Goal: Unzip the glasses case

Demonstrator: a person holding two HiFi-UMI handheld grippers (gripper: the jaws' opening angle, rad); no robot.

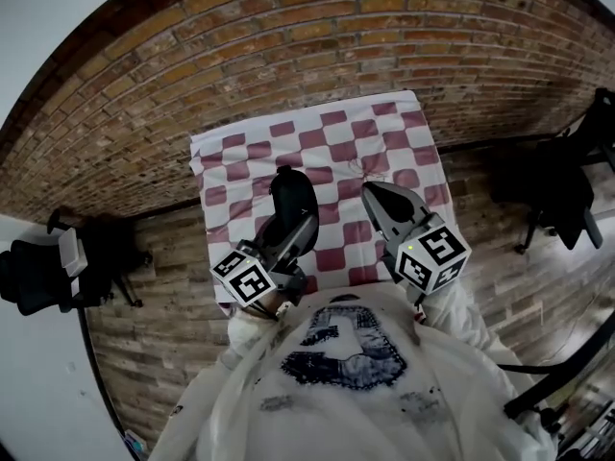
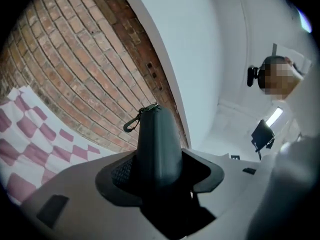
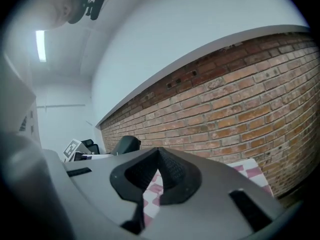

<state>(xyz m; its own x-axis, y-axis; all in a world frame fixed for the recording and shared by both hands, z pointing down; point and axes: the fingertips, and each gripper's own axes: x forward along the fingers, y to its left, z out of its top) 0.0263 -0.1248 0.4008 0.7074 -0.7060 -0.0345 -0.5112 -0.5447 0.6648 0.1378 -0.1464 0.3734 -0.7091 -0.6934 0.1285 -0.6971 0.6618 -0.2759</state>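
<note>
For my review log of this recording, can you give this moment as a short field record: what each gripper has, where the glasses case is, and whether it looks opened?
left gripper: jaws shut on the glasses case
right gripper: jaws together, nothing between them
case position: stands out of the left jaws, over the checked cloth
case state: looks closed; no gap shows
clip: metal, at the case's far end, untouched
contact between grippers: none, right one is apart from the case

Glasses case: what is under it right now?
The red-and-white checked tablecloth, with the glasses case held above it in the left gripper. The patch directly beneath is covered.
</note>
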